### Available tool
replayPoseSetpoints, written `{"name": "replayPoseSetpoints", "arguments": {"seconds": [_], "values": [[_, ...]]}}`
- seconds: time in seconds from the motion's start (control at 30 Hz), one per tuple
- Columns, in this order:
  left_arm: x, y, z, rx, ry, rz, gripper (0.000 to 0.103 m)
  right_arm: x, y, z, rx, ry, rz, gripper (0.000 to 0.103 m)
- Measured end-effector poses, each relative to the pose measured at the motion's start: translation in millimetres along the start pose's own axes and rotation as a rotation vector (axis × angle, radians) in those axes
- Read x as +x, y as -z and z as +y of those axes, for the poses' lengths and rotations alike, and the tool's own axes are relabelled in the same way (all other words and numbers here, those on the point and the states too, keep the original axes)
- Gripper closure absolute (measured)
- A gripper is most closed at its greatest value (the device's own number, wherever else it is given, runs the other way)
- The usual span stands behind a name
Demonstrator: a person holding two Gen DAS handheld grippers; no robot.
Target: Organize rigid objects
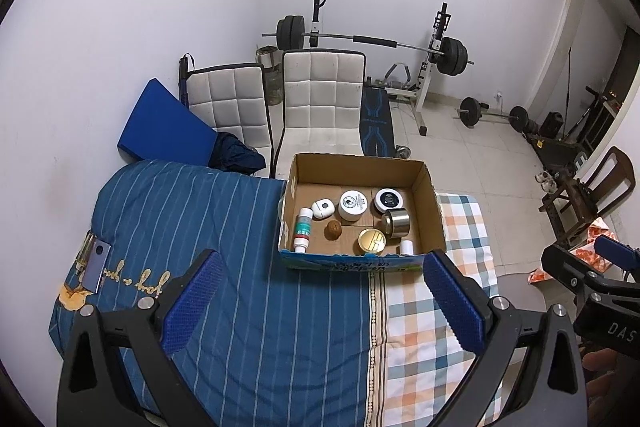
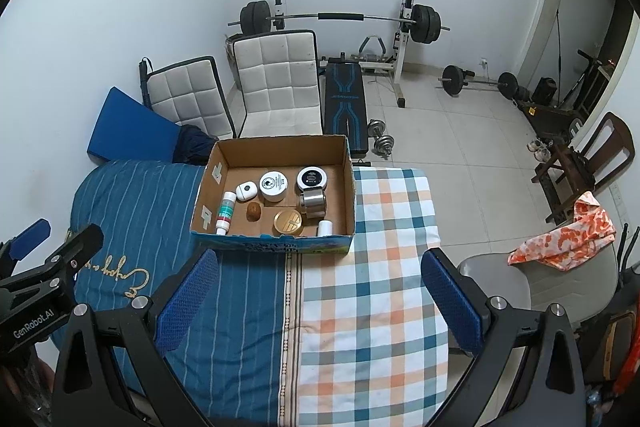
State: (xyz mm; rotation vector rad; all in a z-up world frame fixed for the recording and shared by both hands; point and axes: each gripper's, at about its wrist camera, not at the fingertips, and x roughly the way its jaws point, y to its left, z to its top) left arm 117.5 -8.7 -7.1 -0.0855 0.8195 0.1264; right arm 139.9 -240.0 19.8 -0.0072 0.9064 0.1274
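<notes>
the cardboard box (image 1: 424, 183) sits open-topped at the far edge of the bed (image 1: 248, 299), straddling the seam where the blue striped cover (image 2: 248, 311) meets the checked cover (image 2: 372, 307). its far wall hangs at the bed's far edge, just in front of the white chair (image 1: 322, 99).

inside, the items lie spread on the box floor with gaps between most of them. a white bottle with a green label (image 1: 303, 229) lies along the left wall. a white earbud case (image 1: 322, 208) and a small brown nut-like object (image 1: 333, 229) sit just right of it. a white round jar (image 1: 353, 204) and a black-lidded jar (image 1: 389, 199) stand toward the far wall. a steel cup (image 1: 396, 223) lies near the right wall, just beside a gold round tin (image 1: 372, 240). a small white bottle (image 1: 407, 247) stands in the near right corner.

the left gripper (image 1: 320, 301) hovers over the near half of the bed with its blue pads wide apart and nothing between them. the right gripper (image 2: 316, 301) hovers likewise, jaws apart and holding nothing. the stretch of bed between both grippers and the box's near wall lies open.

a flat silver-purple object (image 1: 95, 263) rests near the bed's left edge. at the right edge a grey stool (image 2: 496, 283) stands beside the bed with an orange patterned cloth (image 2: 568, 239) on it.
</notes>
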Motion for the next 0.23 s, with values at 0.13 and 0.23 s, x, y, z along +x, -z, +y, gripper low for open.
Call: {"name": "replayPoseSetpoints", "arguments": {"seconds": [0.13,0.23], "values": [[-4.5,0.8,2.0,-0.011,0.003,-0.014,0.0,-0.1,-0.2,0.5,-0.001,0.001,0.001,0.0],[-6.7,-0.5,3.1,-0.015,0.005,-0.019,0.0,-0.5,-0.2,0.6,0.004,-0.001,0.0,0.0]]}}
